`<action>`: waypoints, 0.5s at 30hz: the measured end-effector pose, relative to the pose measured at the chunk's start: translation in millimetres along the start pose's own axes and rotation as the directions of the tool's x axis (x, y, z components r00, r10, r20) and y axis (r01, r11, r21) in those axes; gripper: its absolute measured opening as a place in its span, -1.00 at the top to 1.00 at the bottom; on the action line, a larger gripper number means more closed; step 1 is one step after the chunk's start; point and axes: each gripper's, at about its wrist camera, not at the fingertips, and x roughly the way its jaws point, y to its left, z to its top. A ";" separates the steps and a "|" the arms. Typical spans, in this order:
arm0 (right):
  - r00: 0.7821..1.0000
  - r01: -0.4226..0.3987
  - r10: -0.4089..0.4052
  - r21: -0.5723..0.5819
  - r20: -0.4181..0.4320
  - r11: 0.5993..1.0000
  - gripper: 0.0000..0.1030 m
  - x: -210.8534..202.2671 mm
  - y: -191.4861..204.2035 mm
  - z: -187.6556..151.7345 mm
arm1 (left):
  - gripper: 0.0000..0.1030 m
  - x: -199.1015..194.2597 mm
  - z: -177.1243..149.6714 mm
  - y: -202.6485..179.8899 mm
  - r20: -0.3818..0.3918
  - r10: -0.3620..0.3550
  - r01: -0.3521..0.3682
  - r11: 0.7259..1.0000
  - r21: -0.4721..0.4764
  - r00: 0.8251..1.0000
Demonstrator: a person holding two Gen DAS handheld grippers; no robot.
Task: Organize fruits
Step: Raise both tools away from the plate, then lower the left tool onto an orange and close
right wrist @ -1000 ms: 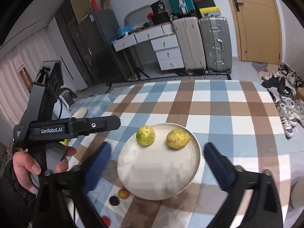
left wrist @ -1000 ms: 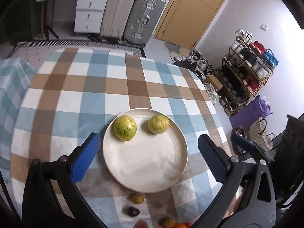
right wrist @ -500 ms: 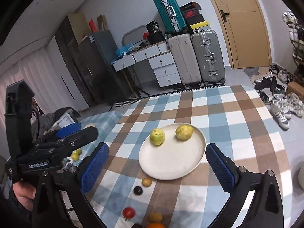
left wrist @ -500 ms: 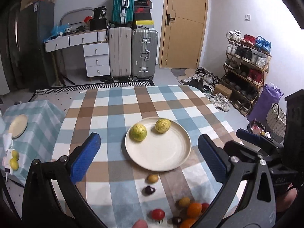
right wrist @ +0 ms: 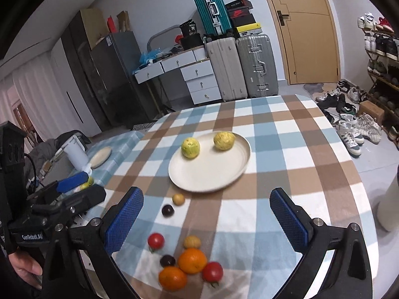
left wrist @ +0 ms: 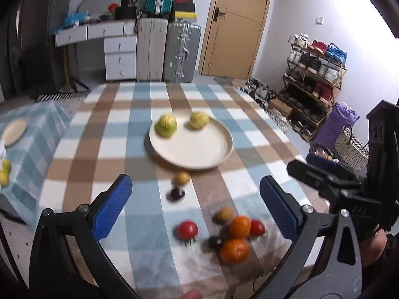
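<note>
A white plate (left wrist: 199,158) (right wrist: 212,177) on the checked table holds two yellow-green round fruits (left wrist: 165,125) (right wrist: 190,147) at its far side. Nearer me lie loose fruits: two oranges (right wrist: 192,260) (left wrist: 239,226), two red tomatoes (right wrist: 155,240) (left wrist: 188,229), small yellow fruits (right wrist: 178,199) (left wrist: 182,178) and dark plums (right wrist: 167,210) (left wrist: 177,193). My left gripper (left wrist: 197,206) is open and empty above the loose fruit. My right gripper (right wrist: 207,221) is open and empty, also above it. Each gripper shows in the other's view, the left (right wrist: 72,194) and the right (left wrist: 324,177).
A lower side table at the left with a checked cloth carries a small plate (right wrist: 99,157), a white jug (right wrist: 74,153) and yellow fruits (left wrist: 5,172). Suitcases (right wrist: 256,67), drawers and a door stand beyond the table. A shoe rack (left wrist: 314,74) stands at the right.
Both grippers have pulled back from the plate towards the near table edge. The plate looks smaller and the pile of loose fruit has come into view. Both stay open.
</note>
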 end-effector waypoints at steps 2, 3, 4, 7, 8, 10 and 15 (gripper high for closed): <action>1.000 0.013 -0.013 0.001 -0.009 1.000 -1.00 -0.6 -4.2 -8.7 | -0.98 7.5 -15.2 -1.0 -0.023 -0.019 0.019 1.000 0.000 1.000; 1.000 0.021 -0.021 0.003 -0.018 1.000 -1.00 0.0 -6.5 -12.6 | -0.98 11.0 -21.6 -1.9 -0.036 -0.030 0.030 1.000 0.004 0.999; 0.999 0.024 -0.024 0.008 -0.027 1.000 -1.00 1.0 -8.9 -14.6 | -0.98 14.5 -28.3 -2.7 -0.051 -0.039 0.039 0.999 0.006 0.998; 0.999 0.010 -0.009 0.027 -0.041 1.000 -1.00 2.4 -15.7 -19.2 | -0.98 25.9 -49.5 -8.8 -0.104 -0.071 0.072 0.997 0.011 0.992; 0.999 0.010 -0.008 0.027 -0.041 1.000 -1.00 2.4 -17.1 -20.0 | -0.98 29.2 -57.3 -12.2 -0.121 -0.078 0.081 0.997 0.015 0.989; 0.999 0.010 -0.008 0.033 -0.045 0.999 -1.00 4.0 -19.2 -19.9 | -0.98 35.5 -65.4 -16.6 -0.140 -0.093 0.097 0.995 0.023 0.986; 0.997 -0.004 0.007 0.050 -0.071 0.999 -1.00 10.5 -19.2 -19.7 | -0.98 52.9 -83.6 -35.2 -0.187 -0.090 0.103 0.993 0.064 0.978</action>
